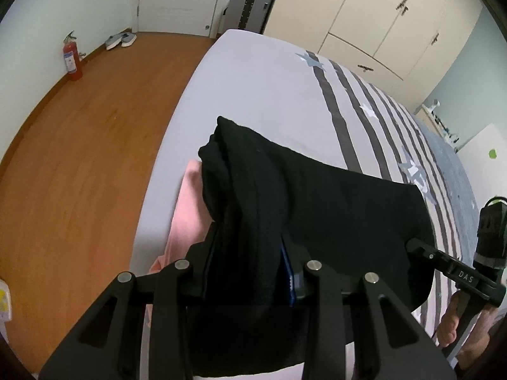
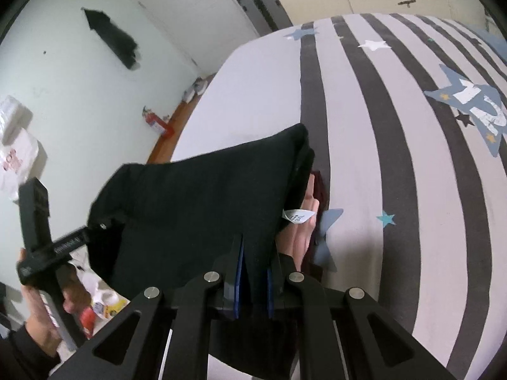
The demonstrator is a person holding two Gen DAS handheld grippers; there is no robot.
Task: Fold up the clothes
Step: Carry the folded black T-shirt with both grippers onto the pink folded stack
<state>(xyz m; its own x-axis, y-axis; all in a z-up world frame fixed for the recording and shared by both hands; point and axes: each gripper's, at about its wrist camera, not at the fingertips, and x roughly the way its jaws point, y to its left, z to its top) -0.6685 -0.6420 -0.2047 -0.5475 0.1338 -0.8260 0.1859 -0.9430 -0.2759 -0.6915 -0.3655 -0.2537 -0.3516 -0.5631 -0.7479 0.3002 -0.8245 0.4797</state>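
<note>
Fabric is bunching between the fingers of my left claw (image 1: 250, 272): I am clamping one end of a folded black garment (image 1: 317, 196) there. My right claw (image 2: 253, 272) is pinching the other end, its jaws nearly together on the cloth. The garment is hanging stretched between both claws, its long axis running sideways from one claw to the other, with a bunched corner pointing away from me. Just beyond and below it, a pink garment (image 1: 190, 202) is lying on the striped bed (image 1: 253, 88). Farther off, a red fire extinguisher (image 1: 72, 60) is standing against the wall.
</note>
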